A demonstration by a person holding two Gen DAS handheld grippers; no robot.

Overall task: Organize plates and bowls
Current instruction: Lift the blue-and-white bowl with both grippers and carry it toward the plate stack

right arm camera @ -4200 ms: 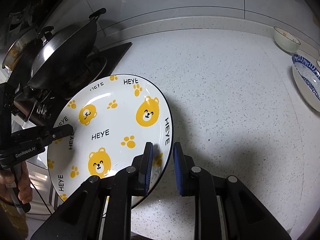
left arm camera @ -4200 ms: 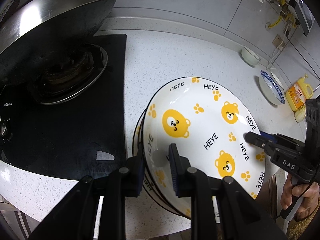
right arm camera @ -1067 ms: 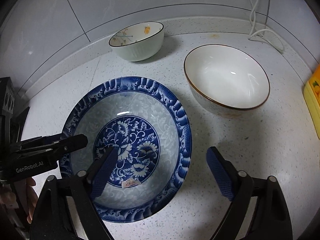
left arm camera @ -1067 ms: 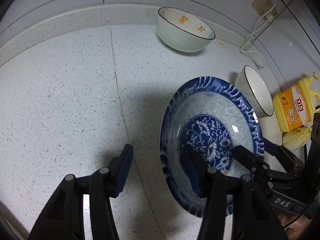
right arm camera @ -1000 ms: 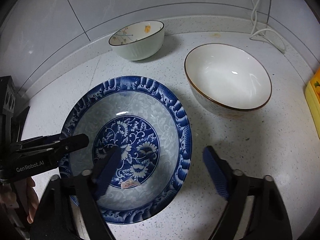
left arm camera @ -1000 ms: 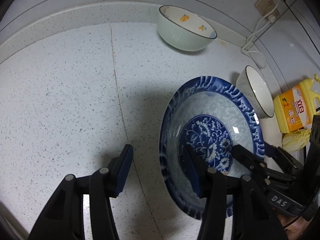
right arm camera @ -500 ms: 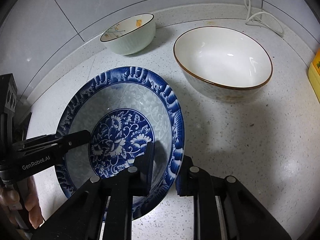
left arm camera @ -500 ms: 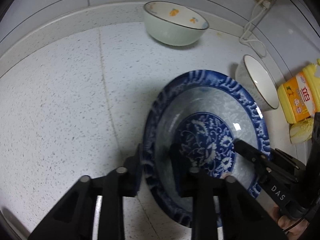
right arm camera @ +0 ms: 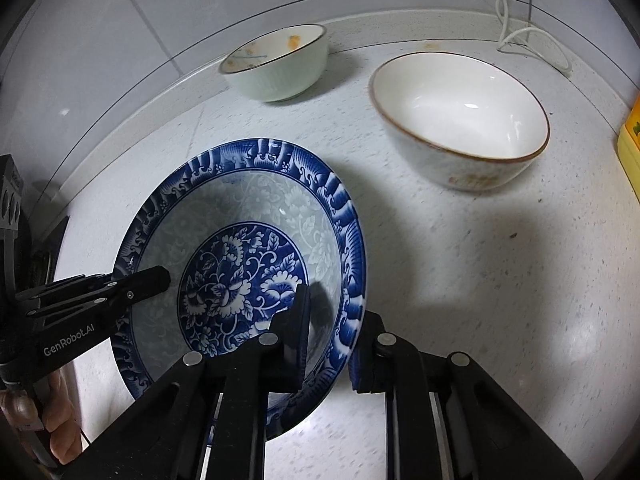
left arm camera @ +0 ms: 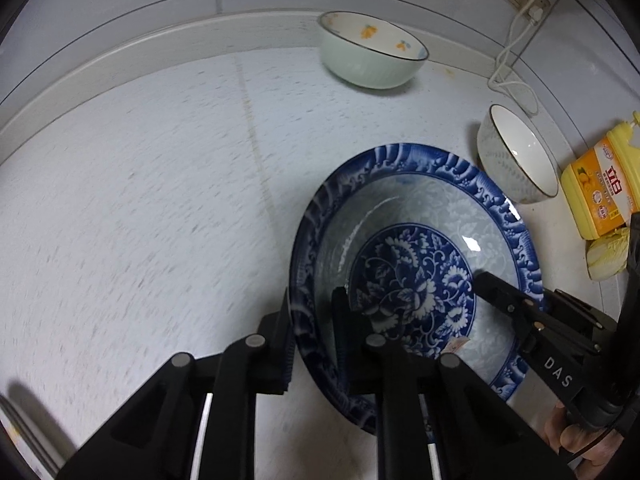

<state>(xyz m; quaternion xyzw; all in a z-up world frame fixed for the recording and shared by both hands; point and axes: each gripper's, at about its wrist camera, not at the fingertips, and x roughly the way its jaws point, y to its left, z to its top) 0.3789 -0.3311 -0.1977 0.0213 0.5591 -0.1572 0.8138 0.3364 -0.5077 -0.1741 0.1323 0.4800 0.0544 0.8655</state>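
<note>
A deep blue-and-white floral bowl (left arm camera: 412, 280) (right arm camera: 240, 264) sits between both grippers, tilted over the speckled counter. My left gripper (left arm camera: 314, 300) is closing on the bowl's left rim, one pad outside and one inside, pressing the wall. It also shows in the right wrist view as a black finger (right arm camera: 148, 280) on that rim. My right gripper (right arm camera: 332, 312) is shut on the opposite rim, and its tip (left arm camera: 484, 284) shows inside the bowl in the left wrist view.
A pale green bowl with orange motifs (left arm camera: 372, 60) (right arm camera: 276, 68) stands by the back wall. A white bowl with a brown rim (left arm camera: 516, 156) (right arm camera: 460, 120) sits right of the blue bowl. Further right are a yellow bottle (left arm camera: 600, 192) and a white cord (left arm camera: 512, 72).
Both grippers went from wide open astride the blue bowl's rim to closed on it. The bowl now looks tilted and shifted. Several seconds ago they held a bear-print plate by the stove.
</note>
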